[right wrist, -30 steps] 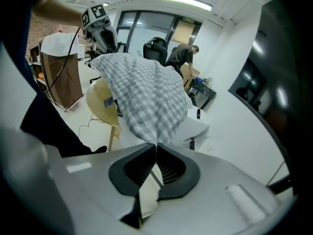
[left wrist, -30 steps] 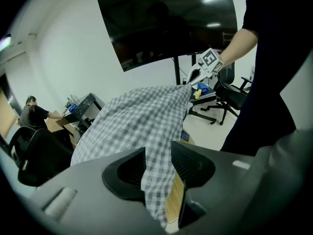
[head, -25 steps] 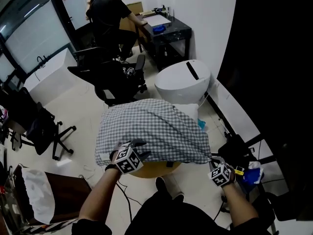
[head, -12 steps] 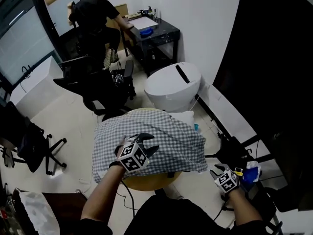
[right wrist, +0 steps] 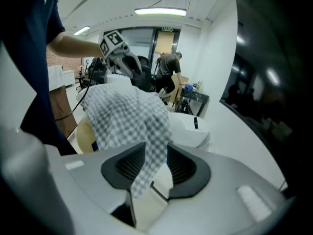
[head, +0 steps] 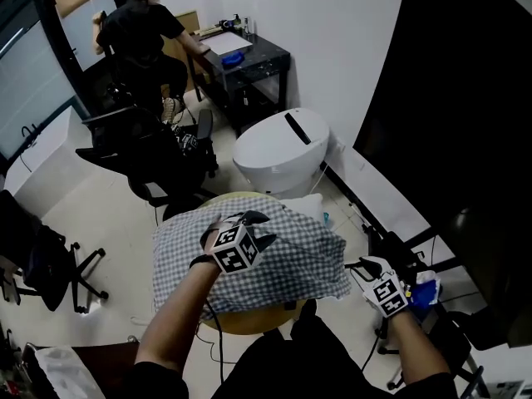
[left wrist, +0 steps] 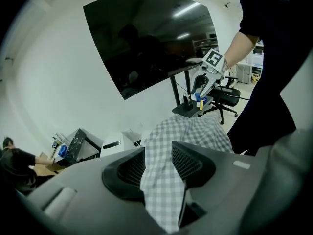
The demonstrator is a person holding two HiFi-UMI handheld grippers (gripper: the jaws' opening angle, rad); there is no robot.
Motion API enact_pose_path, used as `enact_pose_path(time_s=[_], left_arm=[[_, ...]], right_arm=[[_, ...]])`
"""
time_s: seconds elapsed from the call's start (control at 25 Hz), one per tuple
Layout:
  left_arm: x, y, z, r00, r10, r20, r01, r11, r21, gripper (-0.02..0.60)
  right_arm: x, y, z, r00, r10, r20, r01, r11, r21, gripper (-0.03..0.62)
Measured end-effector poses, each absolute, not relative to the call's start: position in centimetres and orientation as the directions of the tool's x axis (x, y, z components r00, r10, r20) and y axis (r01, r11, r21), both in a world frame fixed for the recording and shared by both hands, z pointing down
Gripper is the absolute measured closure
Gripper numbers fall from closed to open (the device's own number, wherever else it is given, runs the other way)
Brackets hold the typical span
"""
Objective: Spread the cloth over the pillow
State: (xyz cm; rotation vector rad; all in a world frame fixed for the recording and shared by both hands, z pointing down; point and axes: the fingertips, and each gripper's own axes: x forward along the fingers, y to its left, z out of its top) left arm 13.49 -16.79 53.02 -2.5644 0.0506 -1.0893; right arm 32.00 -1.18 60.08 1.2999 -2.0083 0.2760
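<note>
A grey-and-white checked cloth [head: 291, 256] lies draped over a white pillow [head: 312, 204] on a round wooden table [head: 249, 318]. Only the pillow's far corner shows. My left gripper [head: 256, 227] hovers over the middle of the cloth, shut on a fold of the cloth [left wrist: 195, 131] that fills the gap between its pads [left wrist: 129, 168]. My right gripper [head: 362, 266] is by the cloth's right near corner. Its jaws have just been opening, and the cloth's corner [right wrist: 146, 165] hangs loosely between them with a gap beside it.
A white egg-shaped unit [head: 278, 152] stands beyond the table. Black office chairs [head: 158, 160] crowd the far left, and a person [head: 137, 27] sits at a black desk [head: 249, 65]. A black chair with a blue item [head: 426, 293] is by my right hand. A big dark panel [head: 465, 98] fills the right.
The right gripper's jaws went from shut on the cloth's corner to open, and that hand rose. The left gripper moved away from me over the cloth, carrying its fold along.
</note>
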Motion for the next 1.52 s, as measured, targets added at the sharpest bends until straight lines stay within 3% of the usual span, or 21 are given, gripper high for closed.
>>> enact_pose_path(time_s=[0.2,0.68,0.88,1.0,1.08,1.16,1.28,1.32,1.52], left_arm=[[15.6,-19.6,53.8,0.68,-0.112,0.725,0.149,-0.946,-0.287,0.422],[18.7,-24.5,59.6,0.527,0.101,0.844,0.34,-0.935,-0.1,0.419],[19.3,-25.7,62.0,0.467,0.217,0.857,0.364,-0.931,0.038,0.3],[18.8,-25.6,63.3,0.407,0.287,0.867,0.368,-0.92,0.132,0.291],[18.5,-25.3,64.2,0.382,0.325,0.865,0.363,-0.914,0.183,0.321],[18.5,-25.0,64.4,0.388,0.334,0.859,0.369,-0.91,0.188,0.392],[18.2,-24.7,63.4,0.41,0.285,0.867,0.397,-0.911,0.112,0.499],[18.0,-24.6,62.7,0.422,0.255,0.87,0.41,-0.91,0.068,0.525],[16.5,-22.5,57.9,0.499,0.107,0.86,0.463,-0.872,-0.16,0.548]], right_arm=[[29.9,-7.3,56.9,-0.354,-0.721,0.595,-0.858,0.504,0.1,0.442],[28.3,-15.9,60.2,-0.55,-0.581,0.6,-0.756,0.652,-0.062,0.442],[27.9,-17.3,62.8,-0.618,-0.494,0.611,-0.703,0.695,-0.148,0.433],[27.7,-17.9,64.1,-0.645,-0.448,0.619,-0.684,0.7,-0.206,0.427],[27.2,-17.8,64.8,-0.666,-0.407,0.625,-0.661,0.71,-0.242,0.427],[26.8,-17.5,65.3,-0.671,-0.377,0.638,-0.64,0.729,-0.243,0.439],[26.0,-17.0,64.1,-0.667,-0.386,0.637,-0.62,0.762,-0.187,0.573],[25.8,-16.8,63.5,-0.666,-0.397,0.632,-0.615,0.771,-0.164,0.58],[24.8,-15.0,58.6,-0.678,-0.447,0.584,-0.581,0.812,-0.052,0.582]])
